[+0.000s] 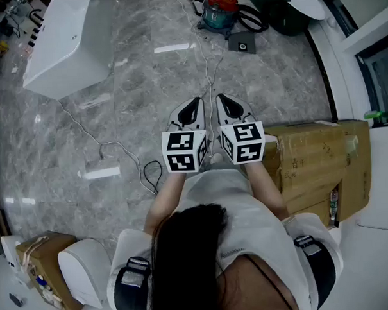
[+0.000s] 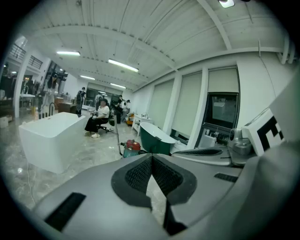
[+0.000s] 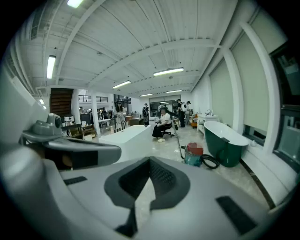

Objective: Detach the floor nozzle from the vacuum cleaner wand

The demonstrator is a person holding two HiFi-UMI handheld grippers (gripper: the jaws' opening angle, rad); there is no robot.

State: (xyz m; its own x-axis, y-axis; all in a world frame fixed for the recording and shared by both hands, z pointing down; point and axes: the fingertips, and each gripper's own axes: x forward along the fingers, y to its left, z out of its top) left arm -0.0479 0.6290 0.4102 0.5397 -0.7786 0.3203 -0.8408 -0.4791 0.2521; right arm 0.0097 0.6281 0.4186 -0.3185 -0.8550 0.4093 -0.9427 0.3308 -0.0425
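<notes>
While the canister vacuum [image 1: 218,9] stands well ahead on the marble floor [image 1: 145,76], with a flat dark piece [image 1: 242,44] just beside it that may be the floor nozzle, the person holds the 2 tools close in, side by side, probably a ready pose before reaching. The left gripper [image 1: 193,106] and right gripper [image 1: 225,103] have their jaws pressed together, empty, touching nothing.
</notes>
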